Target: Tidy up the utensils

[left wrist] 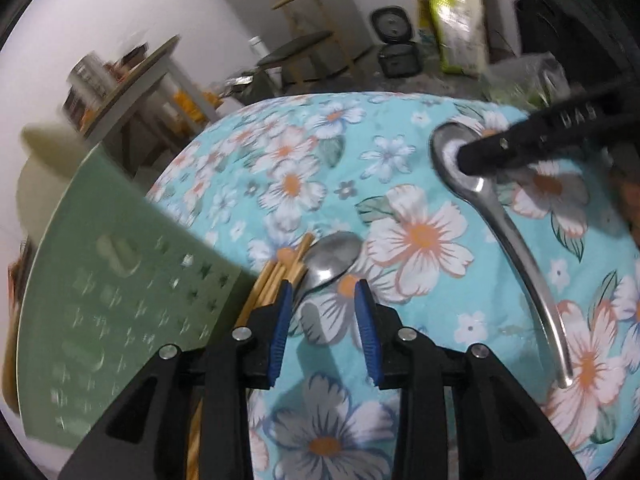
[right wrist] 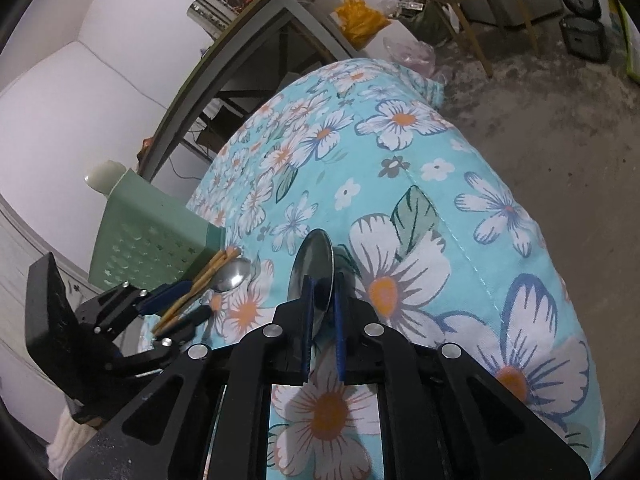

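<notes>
A large steel spoon (left wrist: 516, 240) lies on the flowered tablecloth (left wrist: 420, 236), and my right gripper (left wrist: 468, 160) is shut on its bowl. In the right wrist view that bowl (right wrist: 314, 260) sits edge-on between the right gripper's (right wrist: 323, 320) blue pads. A smaller spoon (left wrist: 332, 256) and several wooden chopsticks (left wrist: 272, 280) lie beside a green perforated basket (left wrist: 120, 280). My left gripper (left wrist: 324, 320) hangs over them, open, with bare cloth between its pads. The chopsticks and the small spoon's neck run under its left finger. The right wrist view shows the left gripper (right wrist: 184, 304), chopsticks (right wrist: 204, 276), small spoon (right wrist: 234, 274) and basket (right wrist: 152, 236).
The cloth-covered table (right wrist: 440, 208) drops off to a concrete floor (right wrist: 560, 140) on the right. A grey shelf table (right wrist: 240, 60) with jars stands behind the basket. Farther back stand a chair (left wrist: 304, 44), a rice cooker (left wrist: 394, 40) and a yellow-green bag (left wrist: 460, 28).
</notes>
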